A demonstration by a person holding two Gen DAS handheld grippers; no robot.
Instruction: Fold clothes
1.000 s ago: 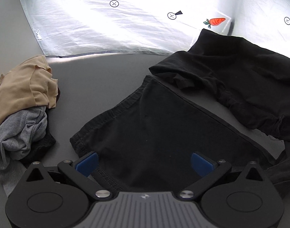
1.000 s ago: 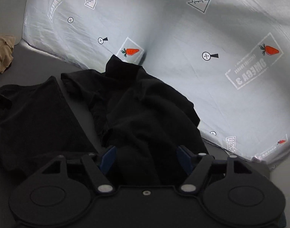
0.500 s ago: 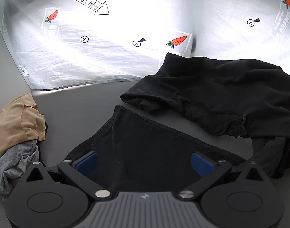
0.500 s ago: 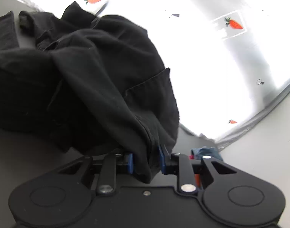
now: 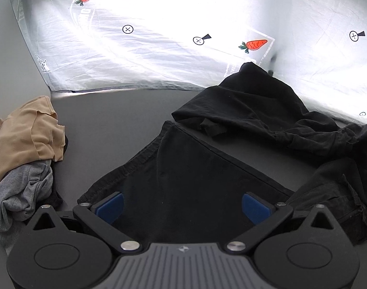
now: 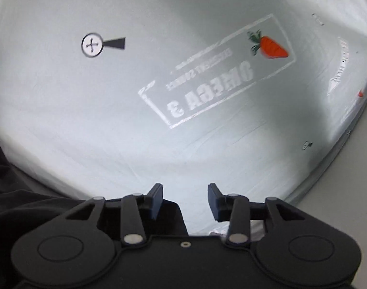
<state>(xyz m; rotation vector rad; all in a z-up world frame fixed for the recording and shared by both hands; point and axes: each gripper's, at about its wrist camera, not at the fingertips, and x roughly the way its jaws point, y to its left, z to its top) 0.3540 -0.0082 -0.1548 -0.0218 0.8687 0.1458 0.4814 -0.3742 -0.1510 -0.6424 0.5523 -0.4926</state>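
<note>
Half a second ago the right claw pinched a fold of black cloth; now its blue pads stand apart with nothing between them, and it faces the white printed sheet instead of the garment. A bit of black cloth shows only at the near left of that view, partly under the claw's body.

Over on the left, the left claw is spread wide, gripping nothing, and hovers above the flat black garment, which lies directly ahead of its pads. Just beyond and to the right sits a crumpled black garment, its far edge overlapping the sheet. At the near left, well apart from the claw's opening, a tan garment rests on top of a gray one in a small heap.

Everything lies on a dark gray tabletop. Carrots, arrows and crossed circles are printed on the sheet.
</note>
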